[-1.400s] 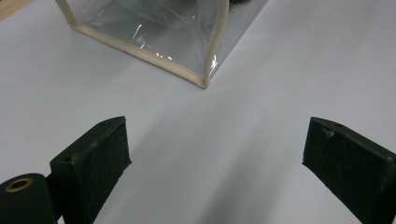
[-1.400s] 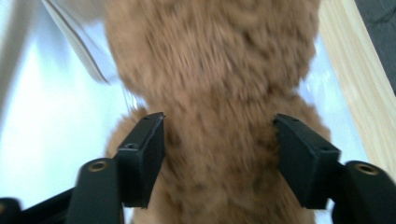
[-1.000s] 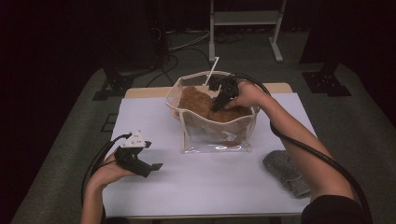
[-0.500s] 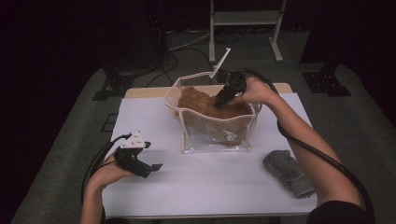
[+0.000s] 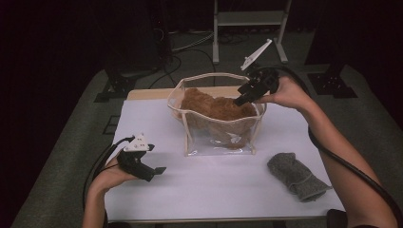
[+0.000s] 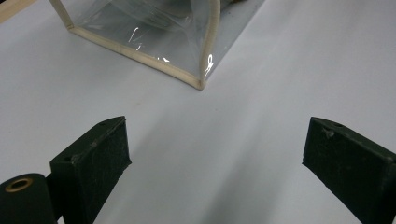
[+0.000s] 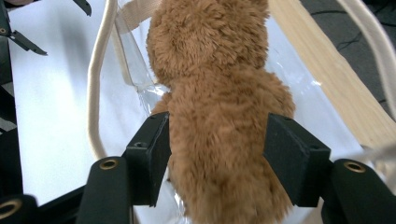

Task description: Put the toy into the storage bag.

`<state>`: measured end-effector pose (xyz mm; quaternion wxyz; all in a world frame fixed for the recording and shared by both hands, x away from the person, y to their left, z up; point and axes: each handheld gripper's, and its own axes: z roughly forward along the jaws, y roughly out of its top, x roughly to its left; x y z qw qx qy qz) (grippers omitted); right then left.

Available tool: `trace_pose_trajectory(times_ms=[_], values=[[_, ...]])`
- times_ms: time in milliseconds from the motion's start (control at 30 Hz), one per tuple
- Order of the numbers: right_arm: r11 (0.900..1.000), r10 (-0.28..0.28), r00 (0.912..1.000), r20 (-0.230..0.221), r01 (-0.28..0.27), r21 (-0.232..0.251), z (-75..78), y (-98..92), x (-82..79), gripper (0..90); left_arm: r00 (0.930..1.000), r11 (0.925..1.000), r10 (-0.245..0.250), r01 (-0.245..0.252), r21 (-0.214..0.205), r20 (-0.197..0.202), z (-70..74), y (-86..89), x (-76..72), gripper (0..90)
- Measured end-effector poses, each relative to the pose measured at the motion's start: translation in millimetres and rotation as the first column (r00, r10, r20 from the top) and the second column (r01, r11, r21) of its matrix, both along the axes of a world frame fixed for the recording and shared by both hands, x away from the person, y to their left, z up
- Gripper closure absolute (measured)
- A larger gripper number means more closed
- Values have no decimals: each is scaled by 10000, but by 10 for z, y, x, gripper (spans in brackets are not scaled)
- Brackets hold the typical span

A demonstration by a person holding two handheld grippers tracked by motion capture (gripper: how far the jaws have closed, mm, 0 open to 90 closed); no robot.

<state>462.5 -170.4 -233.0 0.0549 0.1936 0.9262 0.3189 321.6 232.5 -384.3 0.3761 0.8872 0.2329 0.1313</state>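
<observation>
Brown plush toy (image 5: 216, 108) lying inside the clear bag (image 5: 209, 140) at the middle of the white table (image 5: 223, 185); right gripper (image 5: 247, 93) held above the bag's far right rim, tips angled down toward the toy. Its jaws have just been opening: in the right gripper view the toy (image 7: 219, 116) lies below and beyond the two pads (image 7: 152, 154), framed by them, and the pads stand released; whether the fur brushes them cannot be told. That view shows the pile of the fur, the bag's cream piping (image 7: 95, 88) and the table's wooden edge (image 7: 322, 79); the high view gives the whole layout. Left gripper (image 5: 145, 166) resting low at the near left of the table, well apart from the bag; jaws wide and empty; the left gripper view shows the bag's near corner (image 6: 201, 81) beyond bare table. Grey folded cloth (image 5: 295, 175) near the table's right front edge, clear of both grippers; bag walls stand between the toy and the left gripper.
</observation>
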Motion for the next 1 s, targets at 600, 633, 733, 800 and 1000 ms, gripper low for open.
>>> trace_pose_trajectory(times_ms=[600,633,733,800,1000], values=[[9946,-863,9961,202,849,589,62,-650,-259,374,10000,10000,31,-31,24,-26,-11,-15,3,64],[9946,-863,9961,202,849,589,62,-650,-259,374,10000,10000,31,-31,24,-26,-11,-15,3,64],[9933,-971,9952,144,960,638,52,-721,-289,371,10000,10000,53,-53,26,-25,-11,-9,2,64],[9915,-1081,9941,113,1070,740,40,-792,-317,369,10000,10000,64,-63,25,-52,-13,-5,3,64],[9868,-1329,9911,30,1320,935,-23,-913,-374,358,9999,10000,87,-87,-40,-128,-23,2,10,64]])
